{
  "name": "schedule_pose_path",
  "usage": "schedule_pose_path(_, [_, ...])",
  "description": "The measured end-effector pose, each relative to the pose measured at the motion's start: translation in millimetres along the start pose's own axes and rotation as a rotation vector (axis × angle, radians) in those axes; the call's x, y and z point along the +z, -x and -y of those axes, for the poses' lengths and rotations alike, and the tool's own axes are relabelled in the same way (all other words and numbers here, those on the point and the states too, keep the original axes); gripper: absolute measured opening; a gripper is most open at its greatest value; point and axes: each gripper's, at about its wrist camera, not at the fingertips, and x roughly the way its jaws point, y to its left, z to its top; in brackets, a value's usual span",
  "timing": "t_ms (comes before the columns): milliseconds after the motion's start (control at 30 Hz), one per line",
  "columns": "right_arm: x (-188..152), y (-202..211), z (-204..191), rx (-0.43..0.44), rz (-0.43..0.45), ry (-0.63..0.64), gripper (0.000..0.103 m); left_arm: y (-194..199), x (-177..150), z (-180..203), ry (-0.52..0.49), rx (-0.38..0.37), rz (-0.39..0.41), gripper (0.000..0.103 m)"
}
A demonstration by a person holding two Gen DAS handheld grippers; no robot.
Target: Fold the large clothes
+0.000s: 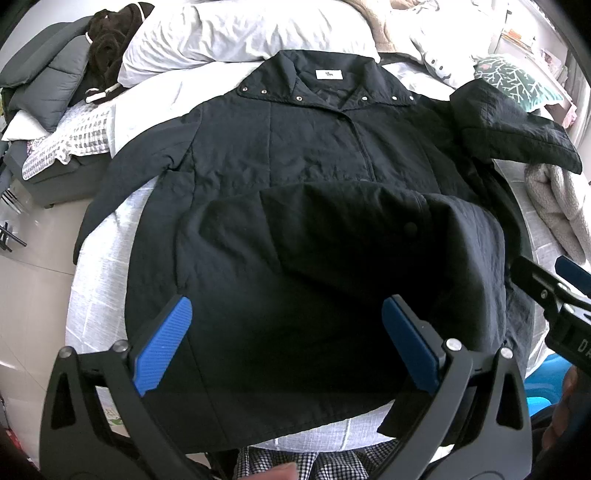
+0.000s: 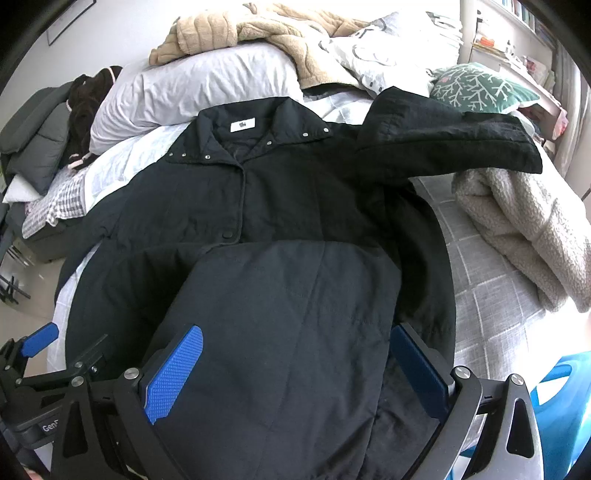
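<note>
Left wrist view: black quilted jacket (image 1: 314,155) lies front-up on the bed (image 1: 96,295), collar at 12 o'clock, hem folded up toward the middle. Left gripper (image 1: 284,339) hovers over the folded hem, fingers wide apart, holding nothing. Right gripper (image 1: 554,295) pokes in at 3 o'clock; can't tell its fingers from here. One sleeve (image 1: 122,188) trails to 9 o'clock, hanging off the bed edge; the other sleeve (image 1: 517,129) sticks out at 2 o'clock.

Right wrist view: same jacket (image 2: 295,192) fills the middle, folded hem panel nearest. Right gripper (image 2: 295,373) has fingers spread apart over the panel, not clamped. Left gripper (image 2: 40,347) shows at 8 o'clock.

Handling guess: padded, soft, bulky, slick shell; likely springs back and slides. Best taken at sleeve cuffs or the fold's corners, pinching both layers.

Around: pillow (image 2: 192,99) at 11 o'clock, beige blanket (image 2: 258,29) at 12, fleece throw (image 2: 524,236) at 3 under the raised sleeve — may snag. Green cushion (image 2: 480,88) at 1.
</note>
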Motion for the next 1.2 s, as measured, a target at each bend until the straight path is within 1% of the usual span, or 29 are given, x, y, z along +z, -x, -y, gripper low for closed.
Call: schedule_pose_path(1200, [0.0, -3.6, 2.8, -0.001, -0.007, -0.014, 0.103, -4.5, -2.4, 4.1, -0.005, -0.001, -0.01, 0.103])
